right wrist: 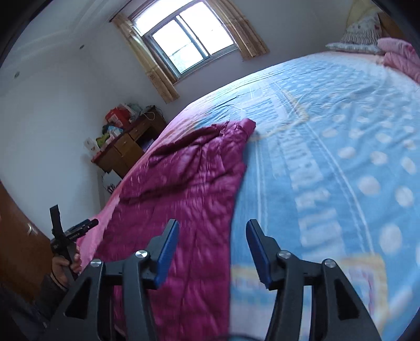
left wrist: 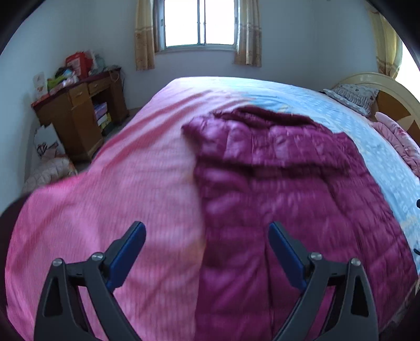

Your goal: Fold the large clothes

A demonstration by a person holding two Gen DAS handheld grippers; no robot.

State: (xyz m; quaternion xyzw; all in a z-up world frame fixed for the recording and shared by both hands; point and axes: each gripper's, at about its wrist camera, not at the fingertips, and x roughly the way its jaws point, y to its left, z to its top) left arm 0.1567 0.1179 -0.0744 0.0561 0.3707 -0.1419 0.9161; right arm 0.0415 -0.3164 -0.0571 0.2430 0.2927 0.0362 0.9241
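1. The left hand-held gripper (left wrist: 207, 230) has its two blue-padded fingers (left wrist: 130, 251) spread wide apart, and nothing is between them. It hangs above the near part of the bed (left wrist: 126, 170), over the line where the pink sheet meets the garment.
2. The right hand-held gripper (right wrist: 212, 230) also has its fingers (right wrist: 258, 251) apart and holds nothing. It is above the right edge of the garment, with the blue dotted sheet (right wrist: 341, 157) under its right finger.
3. The task's thing is a large dark magenta quilted jacket (left wrist: 275, 183). It lies spread on the bed, partly on the pink sheet and partly on the blue one. Its far end is rumpled, and one corner (right wrist: 246, 126) reaches out onto the blue sheet.
4. In the right wrist view, the person's left hand (right wrist: 63, 265) is seen at the left bed edge, holding the handle of the other gripper.
5. A pillow (left wrist: 351, 97) and a pink folded blanket (left wrist: 399, 144) are at the head of the bed, well apart from the jacket.
6. A wooden desk (left wrist: 78, 115) with boxes on top stands in the corner below the window (left wrist: 199, 23).
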